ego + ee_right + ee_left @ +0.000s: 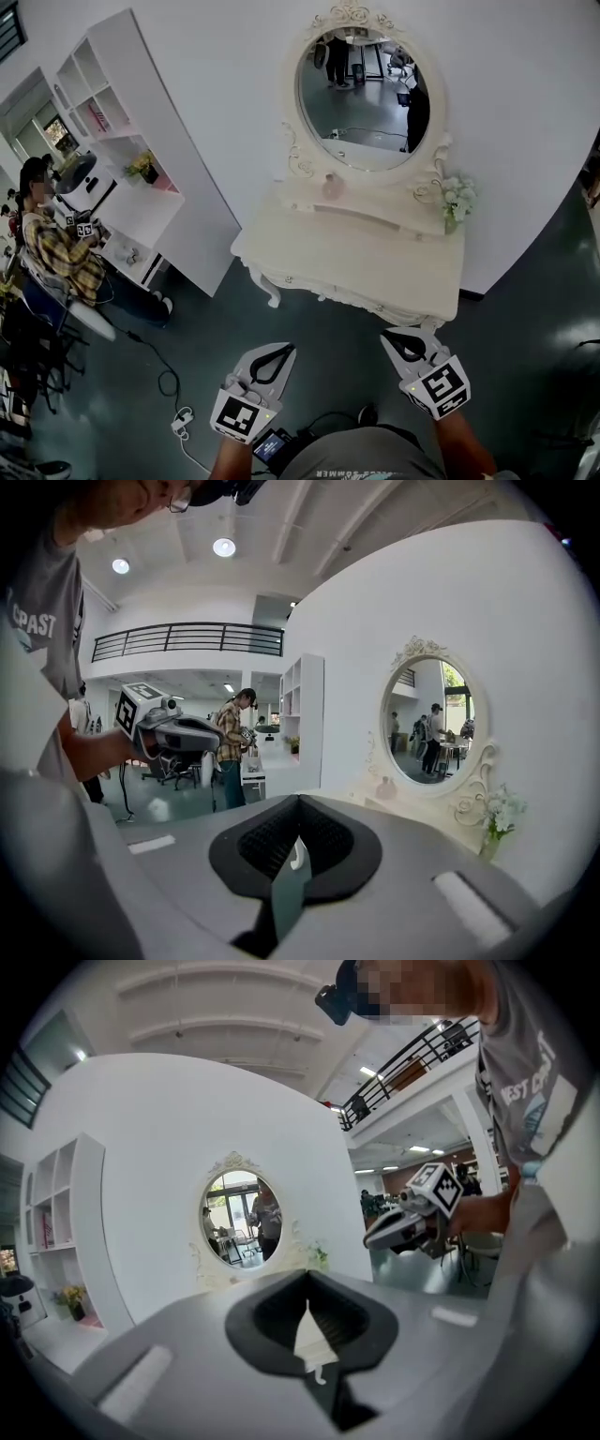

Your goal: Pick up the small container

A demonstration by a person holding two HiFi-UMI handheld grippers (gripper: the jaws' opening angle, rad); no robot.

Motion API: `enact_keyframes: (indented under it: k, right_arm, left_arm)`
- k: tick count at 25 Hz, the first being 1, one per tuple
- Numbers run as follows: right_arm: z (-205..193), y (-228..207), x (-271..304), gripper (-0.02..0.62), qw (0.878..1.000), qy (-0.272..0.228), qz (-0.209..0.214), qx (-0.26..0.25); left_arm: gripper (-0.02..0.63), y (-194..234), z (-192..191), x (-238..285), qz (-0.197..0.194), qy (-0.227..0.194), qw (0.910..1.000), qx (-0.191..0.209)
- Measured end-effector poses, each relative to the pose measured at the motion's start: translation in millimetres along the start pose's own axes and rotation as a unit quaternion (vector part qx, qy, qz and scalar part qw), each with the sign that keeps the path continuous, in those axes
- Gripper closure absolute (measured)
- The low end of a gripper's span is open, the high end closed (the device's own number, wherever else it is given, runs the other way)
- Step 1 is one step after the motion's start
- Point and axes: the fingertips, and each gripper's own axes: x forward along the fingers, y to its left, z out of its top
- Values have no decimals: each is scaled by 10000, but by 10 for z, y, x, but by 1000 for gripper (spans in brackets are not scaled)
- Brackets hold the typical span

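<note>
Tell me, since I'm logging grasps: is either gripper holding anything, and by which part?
Nothing is held: the left gripper and right gripper are both shut and empty, short of the dressing table.

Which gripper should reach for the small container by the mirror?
Probably right: the right gripper is at the dressing table front edge, nearer the small container; the left gripper hangs farther back. Both are shut.
</note>
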Motion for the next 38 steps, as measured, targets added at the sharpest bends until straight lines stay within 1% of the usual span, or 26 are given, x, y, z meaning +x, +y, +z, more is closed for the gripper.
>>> enact_keyframes:
  k: [5, 8, 11, 13, 16, 19, 22, 24, 31, 35, 38]
  right_arm:
    - [-30, -206, 0, 594, 9999, -4, 161, 5]
    - [-78, -348, 9, 594, 9999, 13, 129, 36]
    - [-111, -436, 47, 594, 9999, 53, 19, 99]
    - [-144, -506, 106, 594, 9998, 131, -117, 126]
    - [-138, -598, 234, 594, 9989, 205, -368, 229]
    - [-47, -604, 385, 594, 9973, 223, -621, 312]
    - [75, -621, 520, 594, 9950, 235, -910, 350]
    - [126, -648, 632, 594, 9930, 261, -1090, 373]
    - [310, -614, 973, 594, 9858, 382, -1565, 468]
    - [389, -625, 1112, 594, 9806, 459, -1843, 494]
    - [444, -627, 1243, 594, 9781, 508, -1959, 490]
  left_arm:
    - [603, -46, 92, 174, 123, 72, 9999, 49]
    - [603, -51, 86, 300, 86, 110, 9999, 45]
    - [603, 31, 46, 410, -2, 124, 9999, 20]
    - [603, 129, 15, 505, -95, 92, 9999, -19]
    - [603, 291, -18, 667, -349, -14, 9994, 24]
    - [603, 544, -60, 766, -607, -81, 9981, 49]
    - [603, 840, -16, 852, -813, -209, 9965, 58]
    - [603, 1012, 2, 924, -950, -305, 9950, 79]
    - [603, 1489, -71, 1120, -1479, -432, 9880, 133]
    - [603, 1703, -79, 1201, -1721, -572, 9834, 106]
    - [603, 1858, -104, 1256, -1845, -647, 9807, 76]
